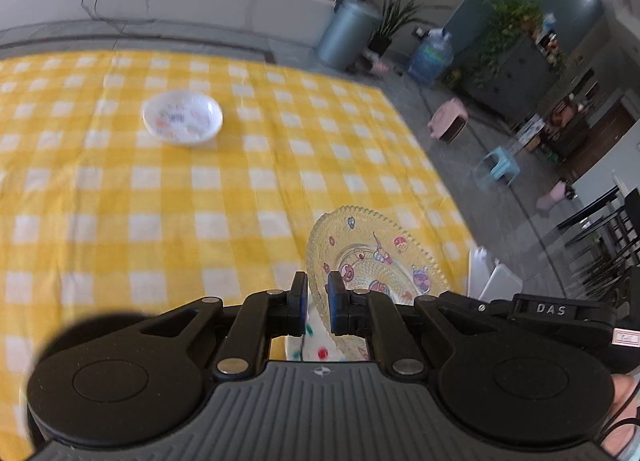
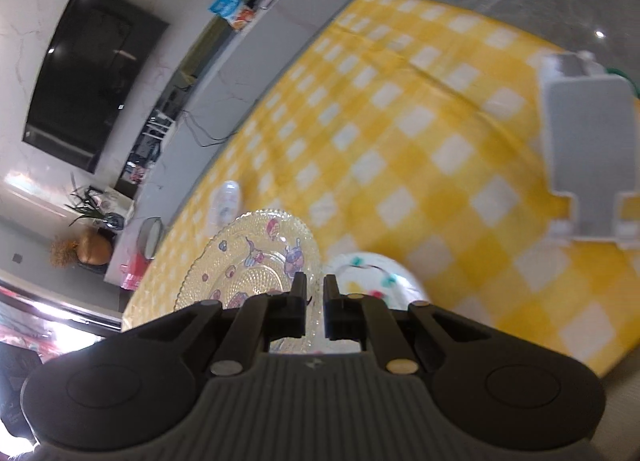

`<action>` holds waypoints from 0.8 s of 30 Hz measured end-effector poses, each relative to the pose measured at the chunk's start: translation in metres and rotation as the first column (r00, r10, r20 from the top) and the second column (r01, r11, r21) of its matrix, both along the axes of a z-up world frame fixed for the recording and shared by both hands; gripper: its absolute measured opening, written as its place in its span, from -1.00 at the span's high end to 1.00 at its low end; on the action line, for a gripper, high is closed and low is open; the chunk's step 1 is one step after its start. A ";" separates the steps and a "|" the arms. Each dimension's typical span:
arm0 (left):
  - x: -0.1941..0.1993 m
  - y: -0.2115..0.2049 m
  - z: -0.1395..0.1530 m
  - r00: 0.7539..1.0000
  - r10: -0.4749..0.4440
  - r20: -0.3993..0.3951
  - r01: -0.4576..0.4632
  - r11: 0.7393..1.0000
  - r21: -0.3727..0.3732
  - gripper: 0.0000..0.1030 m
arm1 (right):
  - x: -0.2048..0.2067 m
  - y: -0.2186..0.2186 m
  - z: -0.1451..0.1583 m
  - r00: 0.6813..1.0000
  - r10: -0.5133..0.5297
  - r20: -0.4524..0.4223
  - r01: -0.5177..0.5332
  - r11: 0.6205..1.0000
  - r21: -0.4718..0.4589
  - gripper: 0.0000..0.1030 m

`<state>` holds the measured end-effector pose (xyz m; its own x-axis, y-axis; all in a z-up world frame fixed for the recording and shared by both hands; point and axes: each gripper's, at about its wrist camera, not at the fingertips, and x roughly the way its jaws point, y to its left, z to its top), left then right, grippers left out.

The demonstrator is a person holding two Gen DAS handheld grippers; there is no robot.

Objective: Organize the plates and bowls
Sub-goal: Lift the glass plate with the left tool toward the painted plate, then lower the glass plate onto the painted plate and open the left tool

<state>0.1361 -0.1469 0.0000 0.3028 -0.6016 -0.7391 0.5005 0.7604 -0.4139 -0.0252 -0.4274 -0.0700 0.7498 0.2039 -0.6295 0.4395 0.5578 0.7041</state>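
Note:
A clear beaded glass plate with cartoon prints is held tilted above the yellow checked tablecloth. My left gripper is shut on its near rim. My right gripper is shut on the same glass plate at another part of the rim. A white patterned bowl sits on the cloth just under and right of the plate; a bit of it shows below the left fingers. Another white patterned bowl sits far off on the cloth.
A grey-white dish rack stands on the cloth at the right; its edge shows in the left view. The table edge runs along the right. Stools, a bin and a water jug stand on the floor beyond.

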 end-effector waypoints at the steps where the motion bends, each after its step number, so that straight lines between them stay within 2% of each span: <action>1: -0.002 -0.003 -0.003 1.000 0.003 -0.004 -0.003 1.000 0.011 0.80 | -0.004 -0.001 -0.003 1.000 -0.003 -0.007 0.003 1.000 -0.002 0.89; 7: -0.016 -0.015 -0.014 0.999 0.035 0.011 -0.035 0.996 0.080 0.79 | -0.010 -0.004 -0.012 0.999 -0.015 -0.051 0.014 1.000 -0.028 0.88; 12: -0.022 -0.021 -0.015 0.998 0.031 0.057 -0.039 0.991 0.132 0.78 | -0.003 0.000 -0.021 0.995 0.008 -0.102 -0.012 0.999 -0.041 0.86; 17: -0.027 -0.030 -0.015 0.996 0.005 0.090 -0.021 0.983 0.181 0.77 | -0.004 -0.001 -0.023 0.994 0.005 -0.113 -0.010 0.999 -0.037 0.85; 24: -0.032 -0.045 -0.020 0.989 -0.058 0.139 0.017 0.959 0.281 0.77 | 0.001 0.001 -0.026 0.987 0.008 -0.161 -0.017 0.998 -0.058 0.83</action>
<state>0.1042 -0.1916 -0.0202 0.4002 -0.3911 -0.8288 0.5699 0.8144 -0.1092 -0.0243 -0.4263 -0.0957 0.6358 0.1718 -0.7525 0.5366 0.6023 0.5909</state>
